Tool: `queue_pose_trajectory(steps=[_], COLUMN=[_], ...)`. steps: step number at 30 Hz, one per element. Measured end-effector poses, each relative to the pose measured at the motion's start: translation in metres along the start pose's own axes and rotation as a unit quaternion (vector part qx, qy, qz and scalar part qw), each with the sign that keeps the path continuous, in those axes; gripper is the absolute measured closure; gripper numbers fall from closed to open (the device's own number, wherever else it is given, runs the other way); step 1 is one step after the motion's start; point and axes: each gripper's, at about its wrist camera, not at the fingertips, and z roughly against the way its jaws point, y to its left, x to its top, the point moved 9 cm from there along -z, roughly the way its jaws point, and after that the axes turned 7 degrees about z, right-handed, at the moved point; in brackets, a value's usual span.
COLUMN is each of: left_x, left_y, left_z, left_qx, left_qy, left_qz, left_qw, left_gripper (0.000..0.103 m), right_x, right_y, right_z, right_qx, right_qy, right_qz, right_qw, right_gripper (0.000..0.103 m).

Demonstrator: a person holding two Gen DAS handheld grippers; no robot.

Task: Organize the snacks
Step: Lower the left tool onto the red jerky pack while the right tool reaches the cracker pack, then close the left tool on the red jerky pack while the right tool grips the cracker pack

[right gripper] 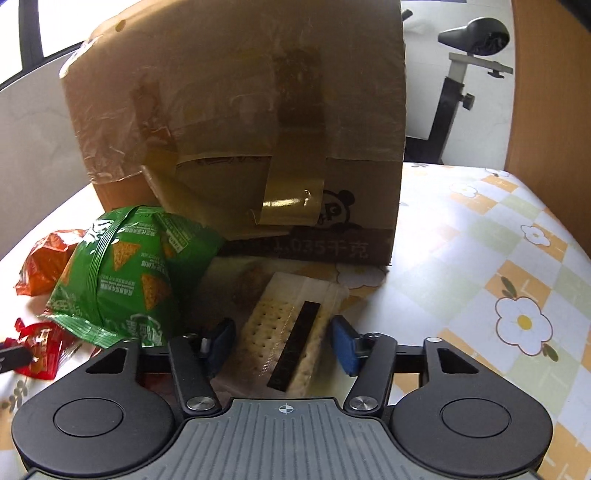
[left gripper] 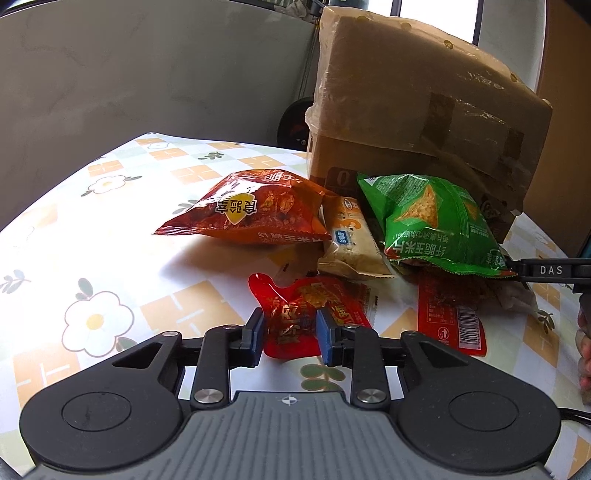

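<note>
My left gripper (left gripper: 291, 338) is shut on a red snack pouch (left gripper: 295, 317) that lies on the flowered tablecloth (left gripper: 110, 258). Behind it sit an orange chip bag (left gripper: 251, 210), a beige snack bar (left gripper: 351, 240) and a green chip bag (left gripper: 436, 225). A red packet with a barcode (left gripper: 450, 317) lies partly under the green bag. In the right wrist view, my right gripper (right gripper: 283, 345) has its pads against the two long sides of a clear cracker packet (right gripper: 273, 325). This packet lies flat in front of the cardboard box (right gripper: 240, 110), with the green chip bag (right gripper: 125, 280) to its left.
The tall taped cardboard box (left gripper: 417, 122) stands at the back of the table. A person's hand (left gripper: 585, 350) shows at the right edge. An exercise bike seat (right gripper: 476, 33) stands beyond the table. Bare tablecloth (right gripper: 480, 240) lies to the right of the box.
</note>
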Motion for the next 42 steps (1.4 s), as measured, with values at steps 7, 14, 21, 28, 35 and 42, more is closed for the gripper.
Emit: queue_pose_trajectory(steps=[7,14,21,28,35,42], left_x=[0.000,0.002,0.005,0.005,0.008,0.010], left_y=[-0.001,0.004,0.002,-0.013,-0.018,-0.010], left_z=[0.000,-0.002,-0.006,-0.015,-0.025,-0.021], left_qx=[0.005,0.011,0.001,-0.017,-0.012,-0.008], left_qy=[0.001,0.000,0.006,0.016,0.014,0.024], left_qz=[0.003,0.009,0.012,-0.013,-0.030,-0.016], left_qw=[1.0000,0.9999,0.9999,0.9996,0.9994,0.9995], left_gripper=[0.070,0.056,0.055,0.036,0.033,0.051], right_x=[-0.012,-0.014,-0.015,-0.014,-0.013,-0.013], right_y=[-0.008,-0.008,-0.009,-0.008,-0.007,-0.007], right_z=[0.011,0.015,0.016,0.015,0.014,0.014], right_qx=[0.001,0.007,0.010,0.013,0.013,0.015], right_qy=[-0.022,-0.030,-0.032,-0.031,-0.031,-0.031], right_qz=[-0.012,-0.008,-0.006,-0.006,-0.007,-0.008], right_qw=[1.000,0.999,0.999,0.999,0.999,0.999], right_gripper=[0.055,0.055,0.055,0.055,0.055,0.055])
